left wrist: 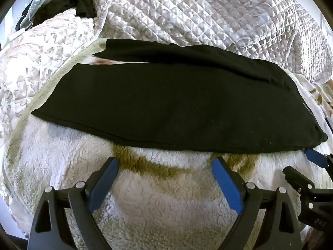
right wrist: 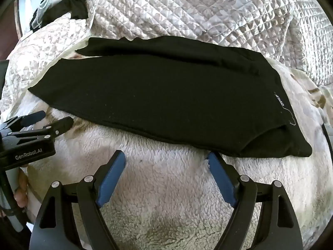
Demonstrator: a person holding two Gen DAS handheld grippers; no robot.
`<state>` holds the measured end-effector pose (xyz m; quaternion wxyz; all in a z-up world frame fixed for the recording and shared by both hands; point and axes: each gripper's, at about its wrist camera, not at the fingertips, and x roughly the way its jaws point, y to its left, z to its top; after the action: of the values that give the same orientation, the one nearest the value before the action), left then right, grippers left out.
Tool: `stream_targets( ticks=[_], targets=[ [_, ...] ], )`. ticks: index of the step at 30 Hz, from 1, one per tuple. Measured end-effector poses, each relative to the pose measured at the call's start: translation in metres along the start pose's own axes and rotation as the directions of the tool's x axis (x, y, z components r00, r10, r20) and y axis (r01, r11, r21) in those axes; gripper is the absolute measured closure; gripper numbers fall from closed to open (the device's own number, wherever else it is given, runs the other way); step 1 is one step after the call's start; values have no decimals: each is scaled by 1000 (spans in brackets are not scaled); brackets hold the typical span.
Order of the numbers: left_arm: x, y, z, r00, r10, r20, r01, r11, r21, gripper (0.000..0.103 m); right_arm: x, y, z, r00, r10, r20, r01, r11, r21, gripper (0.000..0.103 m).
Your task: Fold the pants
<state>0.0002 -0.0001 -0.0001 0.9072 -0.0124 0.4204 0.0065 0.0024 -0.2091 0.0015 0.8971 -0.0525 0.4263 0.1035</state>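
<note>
Black pants (left wrist: 177, 104) lie flat across a white fleece blanket (left wrist: 158, 212), legs to the left and waistband to the right. The far leg (left wrist: 166, 50) splays slightly away from the near one. My left gripper (left wrist: 165, 162) hovers open just short of the pants' near edge, with nothing between its blue pads. In the right wrist view the pants (right wrist: 158, 95) show a small white logo (right wrist: 280, 102) near the waist. My right gripper (right wrist: 166, 156) is open and empty too, its right fingertip close to the near edge by the waist. The left gripper (right wrist: 56, 117) shows at the left, near the leg ends.
A quilted bedspread (left wrist: 208, 10) is bunched up behind the pants. Dark clothing (left wrist: 62, 2) is piled at the far left corner. A hand (right wrist: 20, 195) holds the left gripper's handle at the left edge. The right gripper (left wrist: 301, 164) reaches in at the right.
</note>
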Motion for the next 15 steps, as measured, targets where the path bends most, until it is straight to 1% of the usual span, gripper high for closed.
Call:
stream_targets(
  ticks=[1, 6, 9, 10, 13, 15],
  targets=[
    [0, 0, 0, 1000, 0, 1, 0, 1000, -2, 10, -6, 3, -5, 1000, -8, 13, 8, 1000, -2, 22],
    [0, 0, 0, 1000, 3, -1, -3, 1000, -5, 10, -5, 3, -4, 1000, -5, 13, 5, 1000, -1, 21],
    [-1, -8, 2, 1000, 9, 2, -9, 1000, -8, 10, -5, 3, -4, 1000, -5, 13, 5, 1000, 0, 21],
    [-2, 0, 4, 1000, -4, 2, 4, 1000, -7, 10, -5, 3, -4, 1000, -5, 13, 5, 1000, 0, 21],
    [-2, 1, 6, 1000, -2, 3, 2, 1000, -9, 10, -5, 3, -4, 1000, -5, 13, 5, 1000, 0, 21],
    [-2, -2, 1, 1000, -1, 5, 1, 1000, 0, 10, -5, 4, -4, 1000, -5, 13, 5, 1000, 0, 21]
  ],
)
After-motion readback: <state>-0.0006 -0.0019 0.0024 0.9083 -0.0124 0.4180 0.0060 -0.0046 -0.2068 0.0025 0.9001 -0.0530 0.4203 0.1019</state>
